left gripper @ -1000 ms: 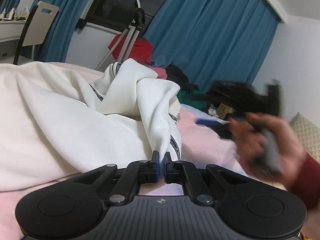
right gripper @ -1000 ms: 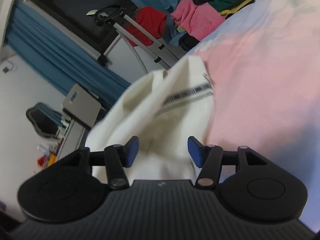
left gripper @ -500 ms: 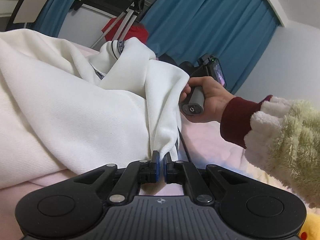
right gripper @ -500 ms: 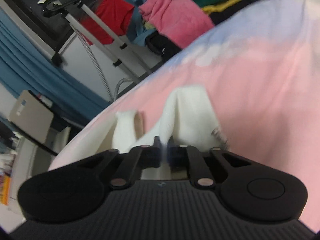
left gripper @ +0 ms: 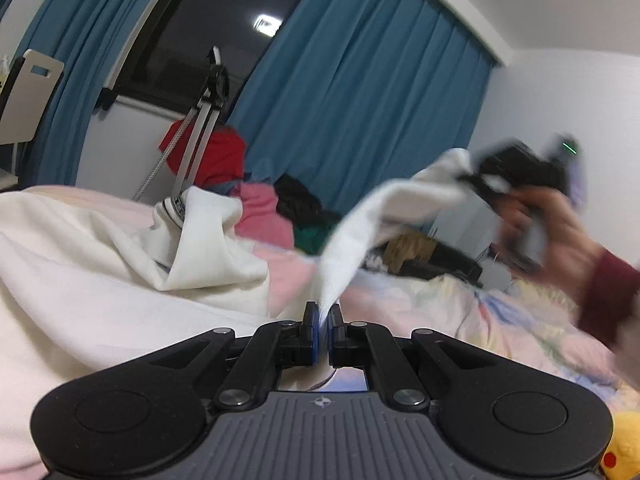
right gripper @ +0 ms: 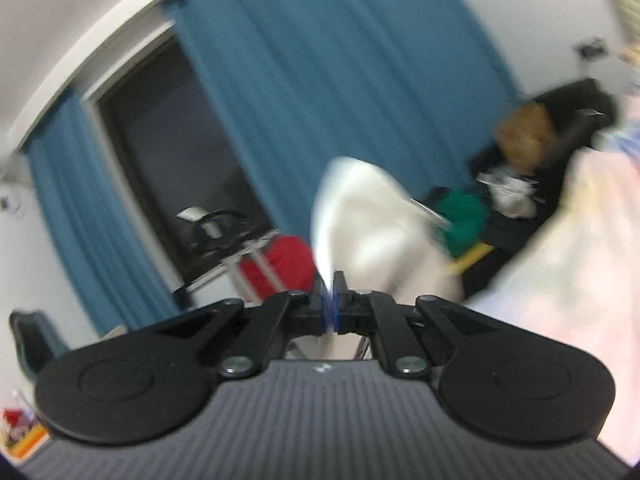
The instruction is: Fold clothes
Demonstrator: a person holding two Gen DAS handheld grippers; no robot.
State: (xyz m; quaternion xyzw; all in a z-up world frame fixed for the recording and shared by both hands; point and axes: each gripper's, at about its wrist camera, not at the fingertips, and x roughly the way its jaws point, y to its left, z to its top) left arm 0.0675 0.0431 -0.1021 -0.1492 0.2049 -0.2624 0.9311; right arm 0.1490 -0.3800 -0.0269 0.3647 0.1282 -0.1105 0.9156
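Observation:
A white garment (left gripper: 120, 272) with a striped collar lies bunched on the pink bed (left gripper: 460, 304). My left gripper (left gripper: 324, 320) is shut on one edge of it, low over the bed. A strip of the cloth (left gripper: 384, 208) runs up and right to my right gripper (left gripper: 480, 184), held in a hand and blurred. In the right wrist view my right gripper (right gripper: 330, 304) is shut on the white cloth (right gripper: 368, 228), lifted off the bed.
A pile of pink, black and green clothes (left gripper: 288, 216) lies at the far end of the bed. A metal stand (left gripper: 200, 120) with a red garment is before the window and blue curtains. A chair (left gripper: 24, 96) stands far left. A yellow toy (left gripper: 620, 456) is bottom right.
My right gripper has pulled its piece of the white cloth up and to the right, off the bed, stretching it from my left gripper. My left gripper stays shut on the edge.

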